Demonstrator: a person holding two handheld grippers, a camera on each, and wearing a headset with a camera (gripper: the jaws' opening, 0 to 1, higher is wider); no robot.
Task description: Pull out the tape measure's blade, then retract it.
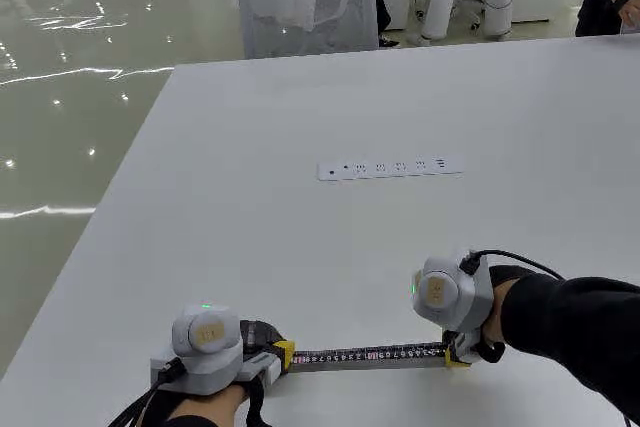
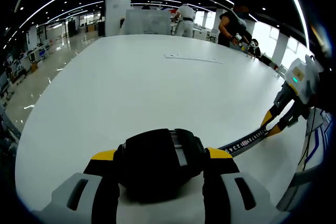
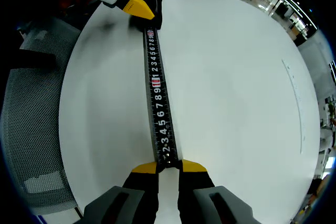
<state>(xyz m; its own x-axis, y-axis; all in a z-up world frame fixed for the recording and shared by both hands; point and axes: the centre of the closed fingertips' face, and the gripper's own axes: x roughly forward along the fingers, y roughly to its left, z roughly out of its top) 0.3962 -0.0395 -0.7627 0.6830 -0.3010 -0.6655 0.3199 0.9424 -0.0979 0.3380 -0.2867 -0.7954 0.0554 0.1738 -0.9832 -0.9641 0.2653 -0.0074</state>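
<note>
Across a smooth matte-white table [image 1: 300, 107] beside glossy grey floor [image 1: 70, 77], the flat black numbered blade [image 3: 157, 93] runs stretched out. Left gripper [image 2: 161, 154] clamps the rounded black tape measure case [image 1: 258, 333]; right gripper [image 3: 168, 167] pinches the blade's tip.

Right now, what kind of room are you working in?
Probably a lab or an open office. There is a big white table with a socket strip set into it, a mesh chair at its far edge, and a wide, shiny floor beyond.
</note>
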